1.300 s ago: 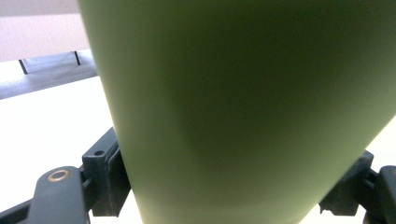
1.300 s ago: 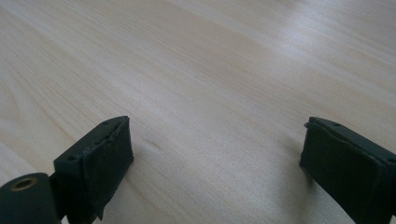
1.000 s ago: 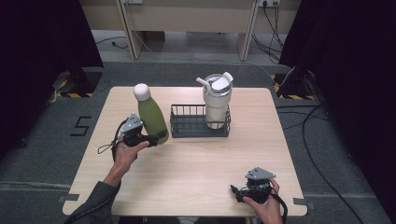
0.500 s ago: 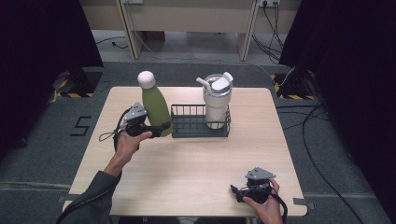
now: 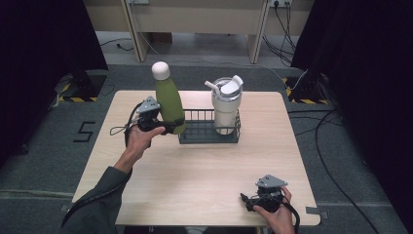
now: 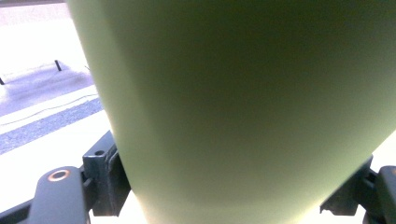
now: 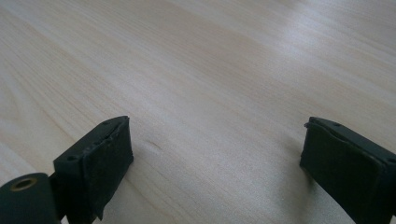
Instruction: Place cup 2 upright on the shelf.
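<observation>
A green bottle with a white cap is held upright, lifted over the left end of a dark wire basket. My left gripper is shut on the bottle's lower body; up close the green bottle sits between both jaws. A white tumbler with a lid and straw stands in the basket's right half. Near the table's front edge my right gripper rests open, its jaws spread over the bare wooden tabletop with nothing between them.
The light wooden table stands on grey carpet. Cables run across the floor at right and behind. Dark curtains flank both sides, and a pale desk frame stands behind the table.
The left gripper has carried the green bottle up and to the right, from beside the basket to over its left end. The right gripper has stayed put.
</observation>
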The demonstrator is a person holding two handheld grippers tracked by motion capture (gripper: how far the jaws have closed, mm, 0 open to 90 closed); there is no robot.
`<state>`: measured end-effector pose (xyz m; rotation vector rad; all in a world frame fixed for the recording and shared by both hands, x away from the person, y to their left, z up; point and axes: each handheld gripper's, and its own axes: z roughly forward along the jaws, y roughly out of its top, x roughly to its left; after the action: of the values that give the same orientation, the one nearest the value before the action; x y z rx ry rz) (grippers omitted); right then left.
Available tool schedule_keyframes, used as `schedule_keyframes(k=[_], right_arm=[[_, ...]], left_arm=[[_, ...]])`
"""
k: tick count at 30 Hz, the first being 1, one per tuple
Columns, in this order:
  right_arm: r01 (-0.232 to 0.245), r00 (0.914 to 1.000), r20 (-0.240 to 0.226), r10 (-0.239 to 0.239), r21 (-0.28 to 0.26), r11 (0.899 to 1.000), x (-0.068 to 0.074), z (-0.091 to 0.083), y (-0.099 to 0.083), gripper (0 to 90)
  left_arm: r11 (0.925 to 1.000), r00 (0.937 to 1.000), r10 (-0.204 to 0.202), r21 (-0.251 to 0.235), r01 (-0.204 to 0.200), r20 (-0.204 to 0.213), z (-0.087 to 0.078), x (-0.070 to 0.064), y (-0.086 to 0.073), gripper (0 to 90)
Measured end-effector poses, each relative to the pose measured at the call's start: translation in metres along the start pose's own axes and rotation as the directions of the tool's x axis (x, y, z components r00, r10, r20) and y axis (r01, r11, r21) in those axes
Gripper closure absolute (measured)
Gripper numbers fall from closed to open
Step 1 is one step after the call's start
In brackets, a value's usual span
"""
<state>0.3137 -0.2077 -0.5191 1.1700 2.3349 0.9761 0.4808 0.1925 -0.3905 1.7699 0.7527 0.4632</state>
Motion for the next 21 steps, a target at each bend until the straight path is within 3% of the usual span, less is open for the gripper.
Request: schedule_keyframes(k=[21], right_arm=[[0.004,1.0,0.001,-0.004,-0.003,1.0,0.0,0.0,0.0,9.0]], left_arm=[[0.9998,0.9998,-0.017,0.009,0.017,-0.014,0.043,0.006,0.017,20.3]])
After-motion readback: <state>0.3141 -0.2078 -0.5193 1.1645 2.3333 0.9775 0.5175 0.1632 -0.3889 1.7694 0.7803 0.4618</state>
